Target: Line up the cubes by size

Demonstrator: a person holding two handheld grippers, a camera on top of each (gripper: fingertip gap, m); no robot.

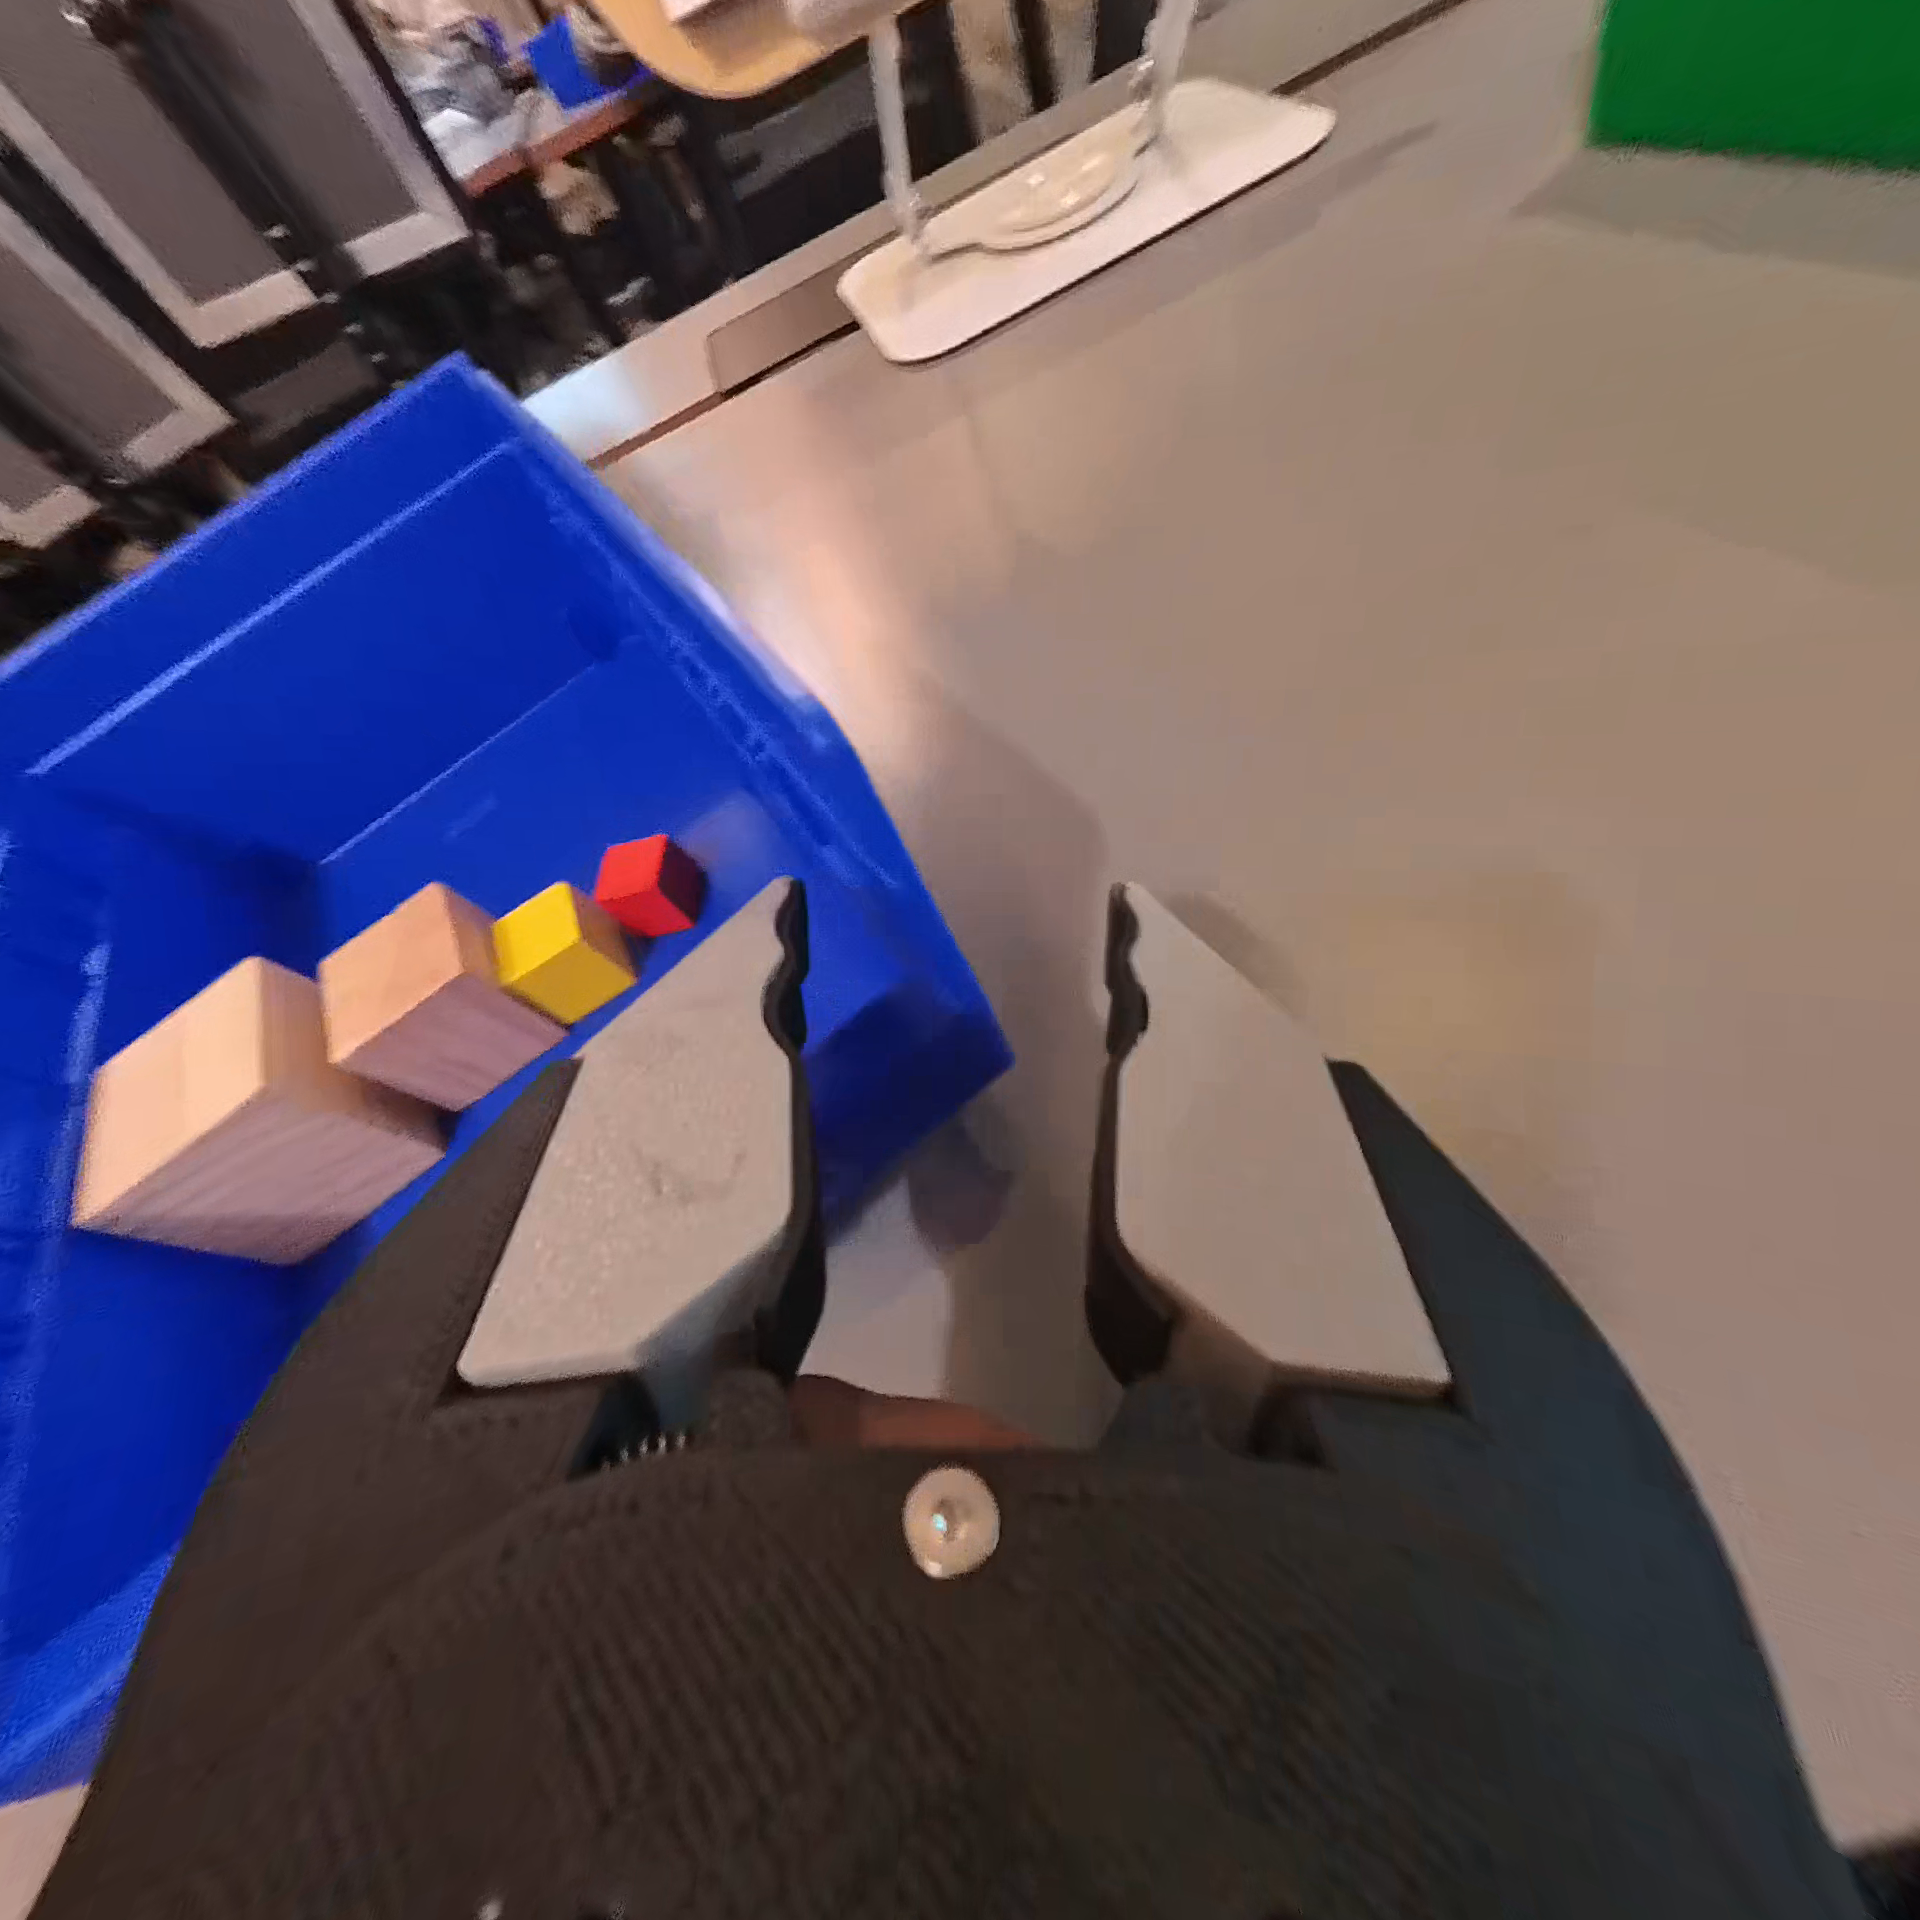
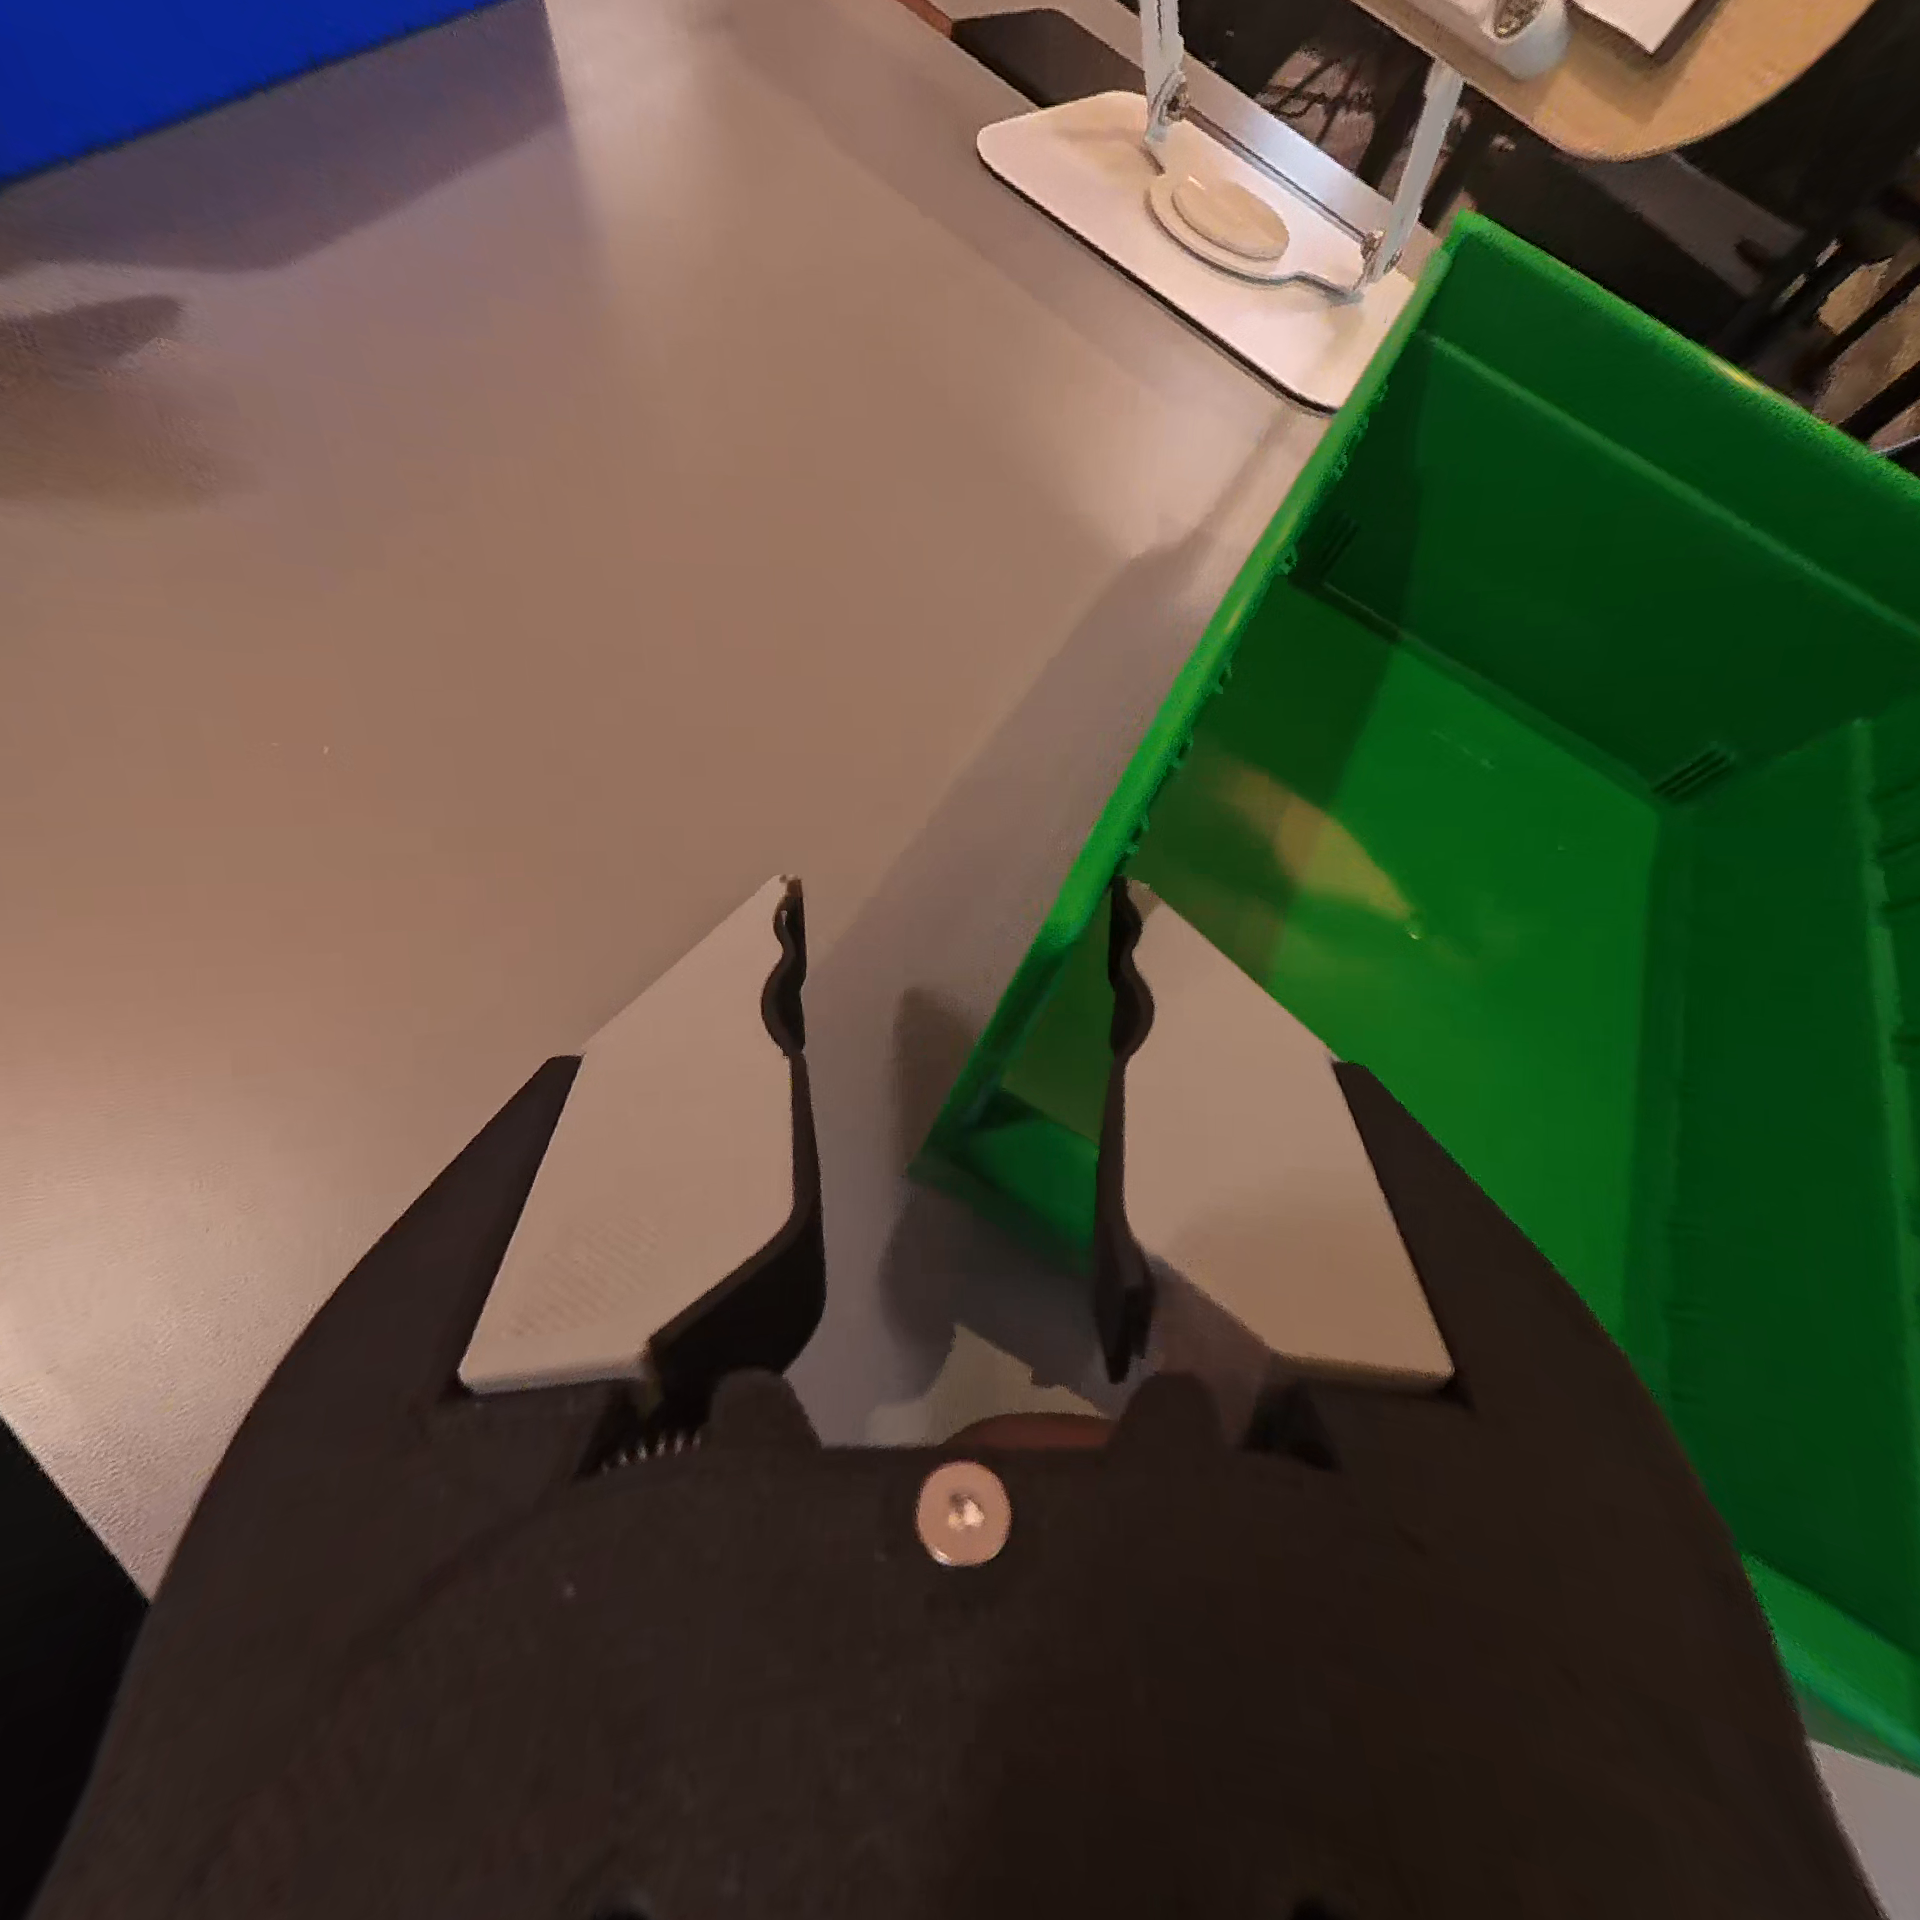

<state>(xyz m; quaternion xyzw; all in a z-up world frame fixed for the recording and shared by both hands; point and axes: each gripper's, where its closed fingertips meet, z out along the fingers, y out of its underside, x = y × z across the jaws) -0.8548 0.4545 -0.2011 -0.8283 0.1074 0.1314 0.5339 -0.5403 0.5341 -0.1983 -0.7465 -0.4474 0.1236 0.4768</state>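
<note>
Cubes sit in a row inside the blue bin [image 1: 436,665] at the left of the left wrist view, running from near to far by size: the large wooden cube [image 1: 239,1112], the smaller wooden cube [image 1: 431,997], the yellow cube [image 1: 561,951] and the red cube [image 1: 649,883]. Each seems to touch its neighbour or stand just beside it; motion blur hides the exact gaps. No writing or brand can be read on any cube or bin.

The left claw [image 1: 954,904] hovers over the bin's right edge and the grey tabletop [image 1: 1455,727], its jaws apart with nothing between them. Its left finger covers the bin's near right wall. To the right of the bin the tabletop lies open as far as a white stand base [image 1: 1091,218] near the far edge and a green bin [image 1: 1756,83], cut off at the upper right corner.

In the right wrist view the right claw [image 2: 954,899] is likewise parted and empty, poised above the near left corner of the green bin [image 2: 1558,831], whose floor shows only a pale glare spot. The bin's right side runs out of frame. Left of it the tabletop [image 2: 520,623] is broad and bare up to the white stand base [image 2: 1195,208]; a strip of the blue bin [image 2: 156,73] is clipped at the top left.
</note>
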